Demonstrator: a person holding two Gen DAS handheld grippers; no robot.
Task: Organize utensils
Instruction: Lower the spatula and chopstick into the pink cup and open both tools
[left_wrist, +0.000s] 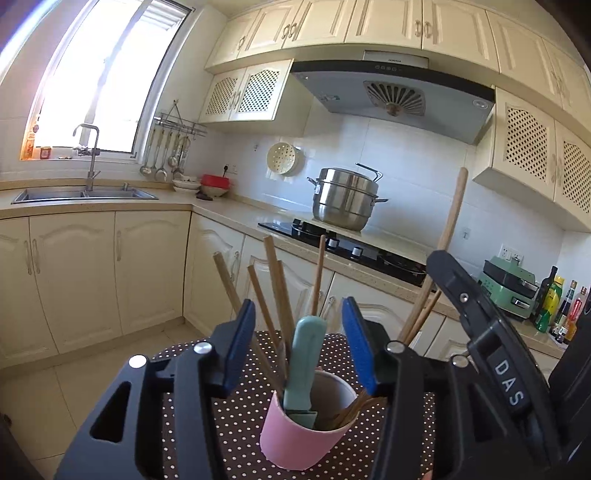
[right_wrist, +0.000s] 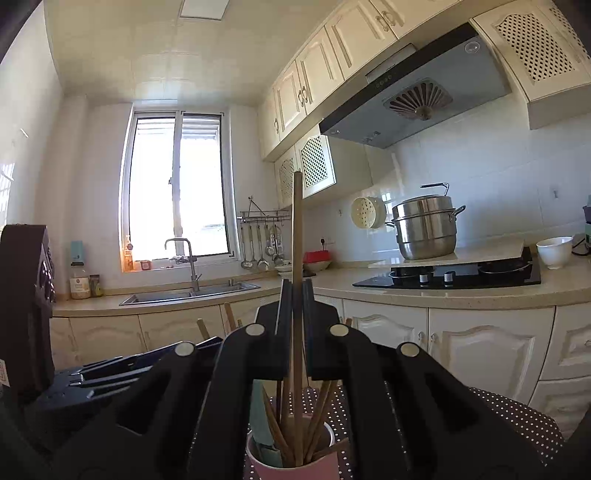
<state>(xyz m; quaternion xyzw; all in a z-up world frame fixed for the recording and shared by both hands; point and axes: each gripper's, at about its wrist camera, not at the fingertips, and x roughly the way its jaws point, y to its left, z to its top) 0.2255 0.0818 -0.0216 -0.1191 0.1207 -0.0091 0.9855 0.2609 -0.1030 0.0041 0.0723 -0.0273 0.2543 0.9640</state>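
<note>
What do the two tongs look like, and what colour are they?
Both are chunky black plastic with round silver bolts. The left tongs have blue pads inside their fingers. The right tongs have black fingers, and white letters DAS run along their side.

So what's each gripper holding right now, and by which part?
Right gripper is shut on the long wooden stick, mid-shaft, its lower end in the pink cup. Left gripper is open, empty.
</note>
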